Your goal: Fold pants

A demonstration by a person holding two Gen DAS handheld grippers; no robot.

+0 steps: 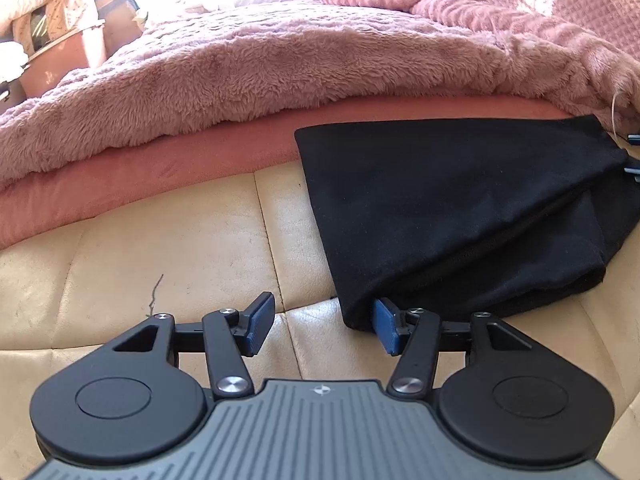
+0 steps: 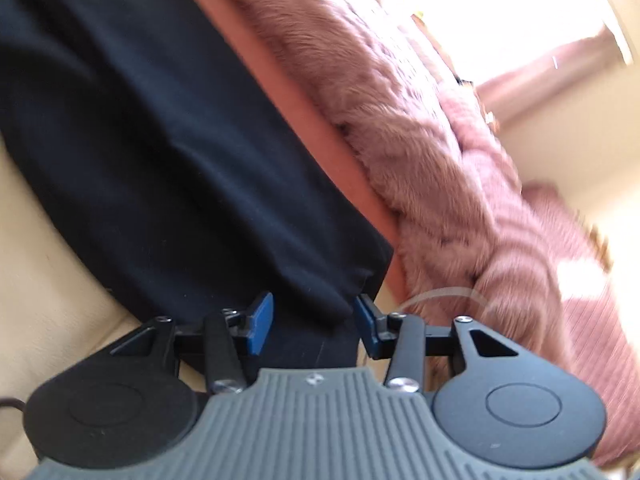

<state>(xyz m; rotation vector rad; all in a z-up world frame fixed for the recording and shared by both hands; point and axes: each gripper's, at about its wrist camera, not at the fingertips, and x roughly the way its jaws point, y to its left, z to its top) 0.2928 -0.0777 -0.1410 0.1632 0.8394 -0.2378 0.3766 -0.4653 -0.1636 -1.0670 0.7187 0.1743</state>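
Observation:
The black pants (image 1: pixel 460 208) lie folded on the cream leather surface (image 1: pixel 160 240), against the pink bed edge. My left gripper (image 1: pixel 324 326) is open at the pants' near left corner; its right blue pad (image 1: pixel 386 326) touches the cloth edge, and its left pad is on bare leather. In the right wrist view the pants (image 2: pixel 160 140) fill the left and middle. My right gripper (image 2: pixel 314 322) is open with the pants' corner lying between its jaws. Its blue fingertips (image 1: pixel 632 154) also show at the pants' far right edge in the left wrist view.
A fluffy pink blanket (image 1: pixel 260 64) covers the bed behind the pants, over a salmon mattress edge (image 1: pixel 160 164). A pink knitted throw (image 2: pixel 592 320) lies at the right. Boxes and bags (image 1: pixel 52 32) stand at the far left. A thin white cord (image 2: pixel 440 294) loops by my right gripper.

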